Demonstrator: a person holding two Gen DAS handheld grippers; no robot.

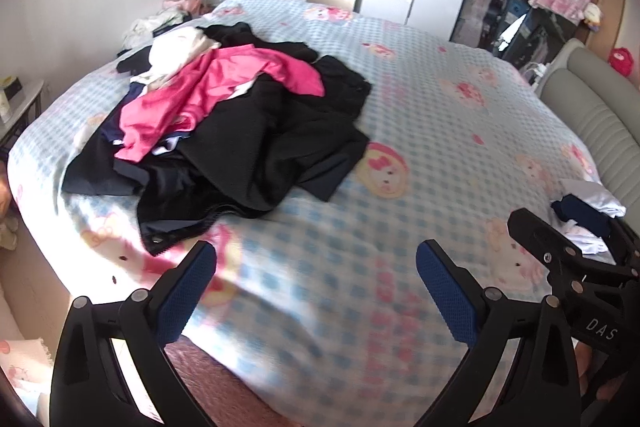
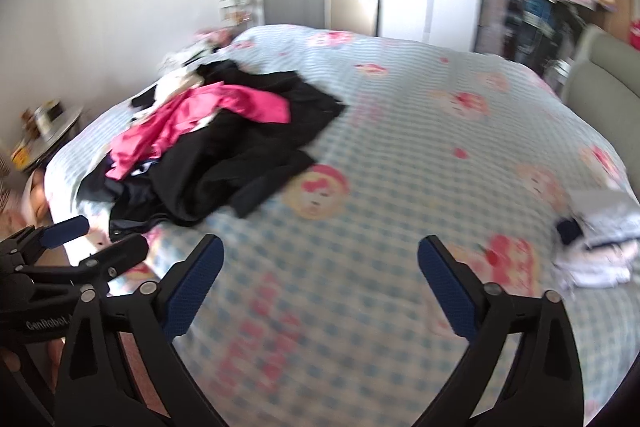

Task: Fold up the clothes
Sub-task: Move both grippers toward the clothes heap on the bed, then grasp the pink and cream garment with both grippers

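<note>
checked bedspread (image 1: 400, 99) | clothes heap (image 1: 240, 131) – long axis near-right to far-left | left gripper (image 1: 316, 267), right gripper (image 2: 320, 259) – both wide, empty

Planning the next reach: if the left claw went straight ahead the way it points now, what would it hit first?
Most likely bare bedspread: the open left claw holds nothing and aims just right of the black garment in the pile, whose edge it might brush. Depth is unclear through the fisheye.
</note>
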